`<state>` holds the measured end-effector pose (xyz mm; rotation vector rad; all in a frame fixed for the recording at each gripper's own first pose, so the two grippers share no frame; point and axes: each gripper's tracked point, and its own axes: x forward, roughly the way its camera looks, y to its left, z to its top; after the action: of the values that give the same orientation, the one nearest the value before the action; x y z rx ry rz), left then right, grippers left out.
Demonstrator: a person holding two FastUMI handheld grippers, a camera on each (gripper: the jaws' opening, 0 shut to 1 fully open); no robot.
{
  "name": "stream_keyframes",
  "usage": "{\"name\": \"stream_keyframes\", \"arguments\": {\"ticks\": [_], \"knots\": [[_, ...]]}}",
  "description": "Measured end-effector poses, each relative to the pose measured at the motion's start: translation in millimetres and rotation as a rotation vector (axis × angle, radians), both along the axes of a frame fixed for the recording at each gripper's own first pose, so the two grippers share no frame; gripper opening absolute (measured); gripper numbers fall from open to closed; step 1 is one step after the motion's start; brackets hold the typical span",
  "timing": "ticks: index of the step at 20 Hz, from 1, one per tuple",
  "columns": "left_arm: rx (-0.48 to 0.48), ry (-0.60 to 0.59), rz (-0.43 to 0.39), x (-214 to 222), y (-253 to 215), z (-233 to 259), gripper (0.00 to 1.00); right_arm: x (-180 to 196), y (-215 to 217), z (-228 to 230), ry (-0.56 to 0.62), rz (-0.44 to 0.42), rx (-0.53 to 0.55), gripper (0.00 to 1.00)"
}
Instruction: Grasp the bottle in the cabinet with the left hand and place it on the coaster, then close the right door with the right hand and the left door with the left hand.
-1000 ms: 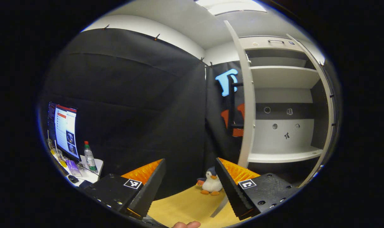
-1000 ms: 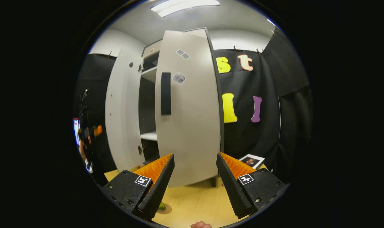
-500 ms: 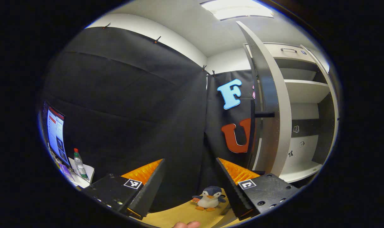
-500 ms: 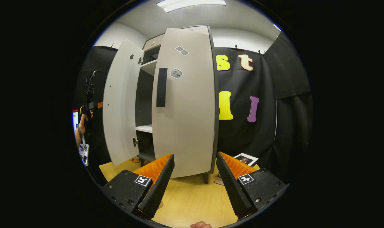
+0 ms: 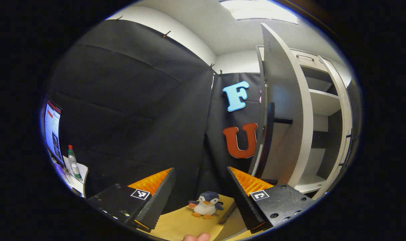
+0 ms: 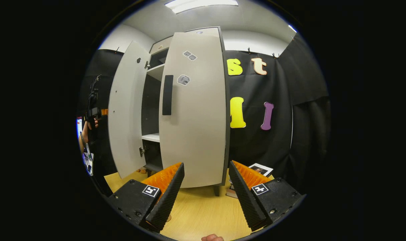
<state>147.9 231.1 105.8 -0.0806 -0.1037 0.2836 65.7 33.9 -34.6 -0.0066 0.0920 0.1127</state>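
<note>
In the right gripper view the cabinet's right door (image 6: 193, 117), pale grey with a black handle (image 6: 167, 95), stands shut or nearly so. The left door (image 6: 126, 110) hangs wide open, and a white shelf (image 6: 152, 137) shows in the gap between the doors. My right gripper (image 6: 206, 164) is open and empty, a short way in front of the right door. A hand holds the left gripper (image 6: 95, 112) beyond the open door's outer side. In the left gripper view my left gripper (image 5: 200, 170) is open and empty. The left door (image 5: 285, 100) and its handle (image 5: 269, 134) are to its right.
A penguin plush (image 5: 205, 205) sits on the yellow table (image 6: 203, 211) between my left fingers. Bare cabinet shelves (image 5: 323, 103) show past the door. A monitor (image 5: 52, 129) and a clear bottle (image 5: 72, 164) stand on a side desk far left. A book (image 6: 261, 169) lies right of the cabinet.
The left gripper has swung round to the outer side of the left door, so the handle now shows. The right door has closed further. The right gripper has drawn back a little.
</note>
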Motion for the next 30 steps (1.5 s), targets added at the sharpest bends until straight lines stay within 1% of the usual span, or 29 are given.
{"name": "stream_keyframes", "arguments": {"ticks": [2, 3, 6, 7, 8, 9, 10, 11, 12, 13, 14, 15, 16, 19, 20, 21, 22, 23, 24, 26, 27, 28, 30], "knots": [[-0.001, 0.01, -0.046, 1, -20, -2, 0.93, -1, 0, -2, 0.004, 0.002, 0.002, 0.82], [-0.01, 0.019, -0.09, 2, -34, -5, 0.93, -2, -1, -2, 0.008, 0.002, 0.003, 0.82], [-0.041, 0.053, -0.281, 11, -85, -13, 0.93, -5, -3, -2, 0.011, -0.006, 0.0, 0.82], [-0.056, 0.057, -0.341, 12, -101, -15, 0.99, -7, -4, -2, 0.013, -0.01, -0.001, 0.82], [-0.074, 0.057, -0.375, 13, -112, -15, 0.93, -9, -6, -1, 0.014, -0.016, -0.002, 0.82], [-0.086, 0.053, -0.386, 14, -116, -16, 0.95, -10, -8, -1, 0.015, -0.022, -0.004, 0.82], [-0.085, 0.046, -0.381, 13, -117, -14, 0.99, -11, -9, 0, 0.016, -0.029, -0.004, 0.82], [-0.073, 0.036, -0.368, 11, -116, -12, 0.95, -12, -10, 1, 0.017, -0.037, -0.003, 0.82], [-0.054, 0.026, -0.354, 11, -115, -11, 1.0, -13, -11, 2, 0.017, -0.043, -0.002, 0.82], [-0.035, 0.025, -0.344, 10, -116, -11, 1.0, -14, -12, 2, 0.019, -0.048, -0.001, 0.82], [-0.018, 0.023, -0.339, 8, -118, -10, 0.95, -18, -13, 2, 0.018, -0.052, 0.0, 0.82], [-0.004, 0.019, -0.339, 5, -120, -9, 1.0, -23, -13, 2, 0.016, -0.054, 0.002, 0.82], [0.006, 0.014, -0.346, 0, -123, -6, 0.95, -23, -13, 4, 0.013, -0.055, 0.005, 0.82], [0.025, -0.001, -0.373, -31, -149, -8, 0.95, -23, -8, 4, 0.023, -0.047, 0.018, 0.82], [0.03, -0.005, -0.378, -40, -157, -14, 0.9, -25, -6, 2, 0.027, -0.043, 0.022, 0.82], [0.031, -0.004, -0.385, -48, -166, -21, 0.95, -25, -3, 2, 0.031, -0.037, 0.027, 0.82], [0.028, 0.003, -0.397, -56, -177, -31, 0.95, -27, 1, 2, 0.033, -0.029, 0.032, 0.82], [0.024, 0.009, -0.41, -67, -189, -43, 0.99, -29, 4, 3, 0.031, -0.025, 0.037, 0.82], [0.024, 0.014, -0.422, -79, -201, -54, 0.95, -31, 6, 4, 0.026, -0.026, 0.044, 0.82], [0.047, 0.047, -0.448, -100, -221, -81, 0.95, -37, 10, 2, 0.023, -0.035, 0.082, 0.83], [0.066, 0.062, -0.453, -110, -229, -92, 0.99, -41, 16, 1, 0.025, -0.026, 0.105, 0.83], [0.083, 0.077, -0.46, -121, -236, -102, 0.95, -44, 18, -1, 0.029, -0.024, 0.121, 0.83], [0.084, 0.096, -0.485, -138, -252, -116, 0.95, -48, 18, -4, 0.039, -0.027, 0.131, 0.83]]}}
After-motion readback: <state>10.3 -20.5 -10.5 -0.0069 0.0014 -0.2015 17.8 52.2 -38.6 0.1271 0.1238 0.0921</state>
